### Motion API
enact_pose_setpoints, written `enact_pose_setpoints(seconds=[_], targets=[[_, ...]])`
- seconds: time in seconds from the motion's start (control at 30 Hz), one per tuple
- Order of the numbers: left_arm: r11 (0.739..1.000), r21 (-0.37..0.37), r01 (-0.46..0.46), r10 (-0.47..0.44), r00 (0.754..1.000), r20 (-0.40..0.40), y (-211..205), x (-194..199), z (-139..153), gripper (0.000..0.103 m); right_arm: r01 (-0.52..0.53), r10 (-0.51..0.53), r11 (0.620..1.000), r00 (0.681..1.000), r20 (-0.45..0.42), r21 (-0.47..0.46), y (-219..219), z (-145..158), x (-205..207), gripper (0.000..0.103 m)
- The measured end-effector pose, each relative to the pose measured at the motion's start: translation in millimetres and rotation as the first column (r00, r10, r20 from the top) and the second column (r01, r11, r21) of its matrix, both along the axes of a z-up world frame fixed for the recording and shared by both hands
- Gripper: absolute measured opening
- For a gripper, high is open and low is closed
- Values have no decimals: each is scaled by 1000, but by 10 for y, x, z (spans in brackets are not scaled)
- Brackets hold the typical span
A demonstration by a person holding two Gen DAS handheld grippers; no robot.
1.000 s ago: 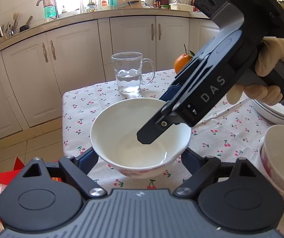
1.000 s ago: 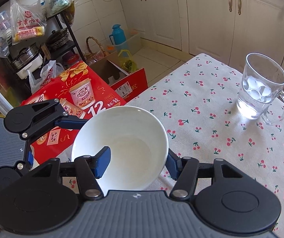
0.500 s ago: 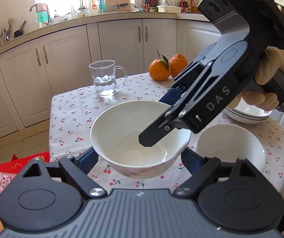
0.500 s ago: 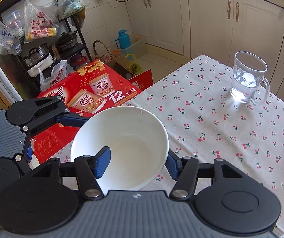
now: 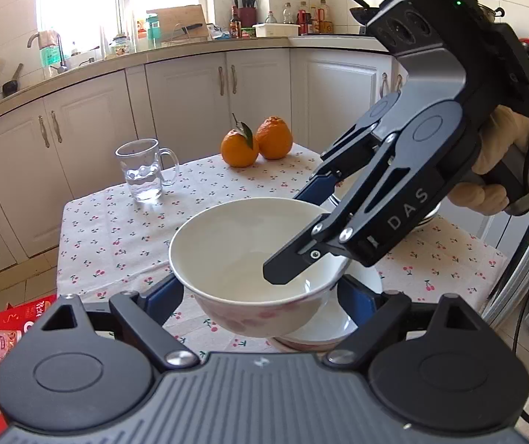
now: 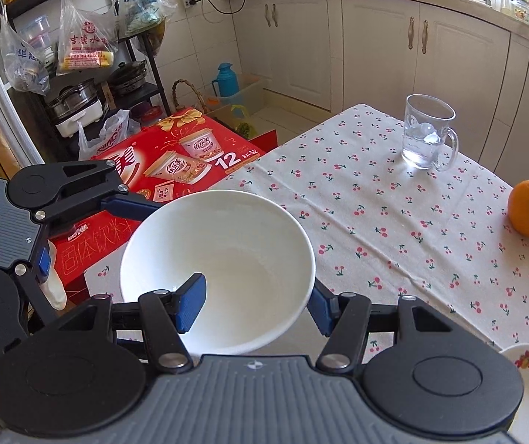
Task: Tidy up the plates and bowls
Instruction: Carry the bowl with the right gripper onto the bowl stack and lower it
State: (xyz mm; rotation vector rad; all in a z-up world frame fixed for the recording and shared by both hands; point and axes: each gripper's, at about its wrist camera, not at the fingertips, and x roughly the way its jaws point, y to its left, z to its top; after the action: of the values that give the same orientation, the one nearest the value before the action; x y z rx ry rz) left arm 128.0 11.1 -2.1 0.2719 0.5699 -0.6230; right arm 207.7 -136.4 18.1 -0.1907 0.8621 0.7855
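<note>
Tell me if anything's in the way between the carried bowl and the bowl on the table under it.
Nothing visible. The bowl, held by both grippers, hangs just above the second bowl, partly over it, with only air between. The glass mug and oranges stand well off, farther back on the table.

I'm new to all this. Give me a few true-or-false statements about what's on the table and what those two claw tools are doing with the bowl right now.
1. The white bowl is gripped by both tools. True: the left gripper cradles its outside, and the right gripper pinches its rim.
2. The glass mug is lying on its side. False: it stands upright on the tablecloth, with some water in it.
3. Two oranges sit together on the table. True.
4. The held bowl rests flat on the cloth. False: it is lifted, above a second bowl.
5. The red box is on the table. False: it lies beside it, lower down.
</note>
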Motion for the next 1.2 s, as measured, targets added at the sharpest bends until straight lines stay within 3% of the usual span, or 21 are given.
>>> enact_pose_setpoints(seconds=[0.33, 0.9, 1.0, 1.07, 1.2], targets=[[999, 3, 51, -50, 998, -48, -218, -2, -151, 90, 61, -61, 998, 998, -22, 4, -313, -122, -150, 65], [998, 2, 67, -66, 993, -95, -248, 84, -253, 90, 69, -69, 998, 997, -32, -2, -359, -229, -152, 65], [997, 7, 81, -80, 992, -96, -257, 83, -273, 91, 68, -68, 998, 997, -22, -11, -350, -230, -176, 73], [996, 13, 83, -82, 993, -87, -252, 69, -267, 94, 73, -73, 997, 997, -5, -17, -348, -228, -192, 90], [996, -14, 89, -90, 992, -88, -172, 47, -235, 96, 78, -78, 997, 997, 15, 3, -390, -187, -226, 94]])
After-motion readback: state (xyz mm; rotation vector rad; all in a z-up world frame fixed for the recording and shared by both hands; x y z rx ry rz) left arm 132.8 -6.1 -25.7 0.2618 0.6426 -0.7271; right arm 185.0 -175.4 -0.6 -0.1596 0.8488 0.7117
